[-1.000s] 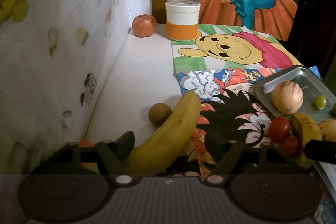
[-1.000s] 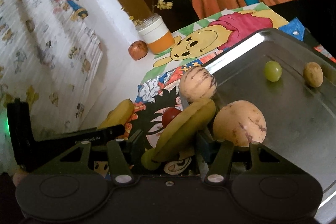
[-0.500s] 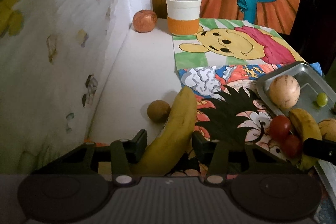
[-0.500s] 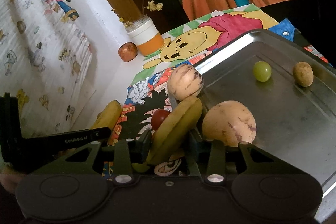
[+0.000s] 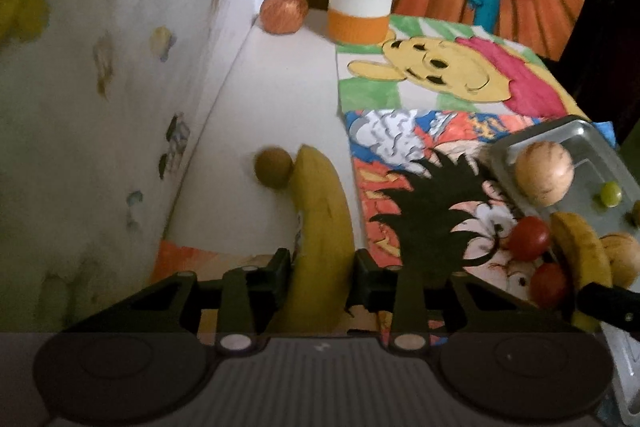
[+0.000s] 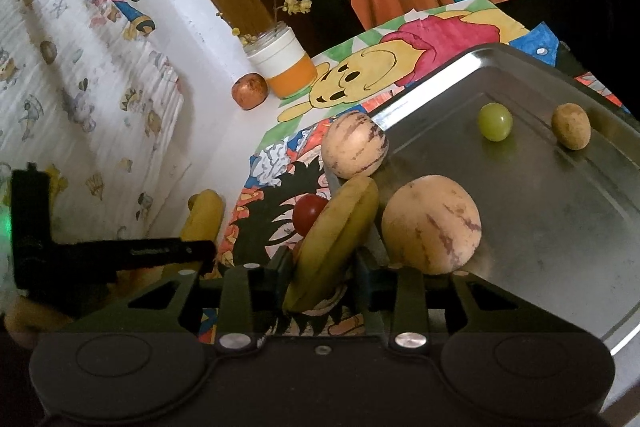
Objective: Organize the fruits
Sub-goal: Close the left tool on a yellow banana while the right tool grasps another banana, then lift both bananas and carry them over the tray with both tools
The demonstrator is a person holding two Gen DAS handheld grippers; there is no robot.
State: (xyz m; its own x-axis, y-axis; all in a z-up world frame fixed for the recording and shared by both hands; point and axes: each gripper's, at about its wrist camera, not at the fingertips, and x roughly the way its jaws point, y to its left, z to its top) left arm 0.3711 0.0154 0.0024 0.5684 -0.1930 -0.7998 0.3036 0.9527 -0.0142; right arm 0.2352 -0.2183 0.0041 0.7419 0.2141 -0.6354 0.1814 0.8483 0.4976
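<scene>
While the left gripper (image 5: 322, 267) pinches one banana (image 5: 320, 211), the right gripper (image 6: 326, 267) pinches another banana (image 6: 340, 223).

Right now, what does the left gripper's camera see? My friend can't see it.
The left gripper is shut on a long yellow banana lying on the white table. A small round brown fruit touches the banana's far tip, and a silver metal tray with fruit sits to the right.

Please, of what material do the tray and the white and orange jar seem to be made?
Tray: it looks like bare metal, probably steel or aluminium; grey, brushed, with a bright rim and dull reflections of the fruit.
Jar: its clear rim suggests glass, though plastic is possible; the white and orange part looks matte, perhaps a sleeve or the contents.
</scene>
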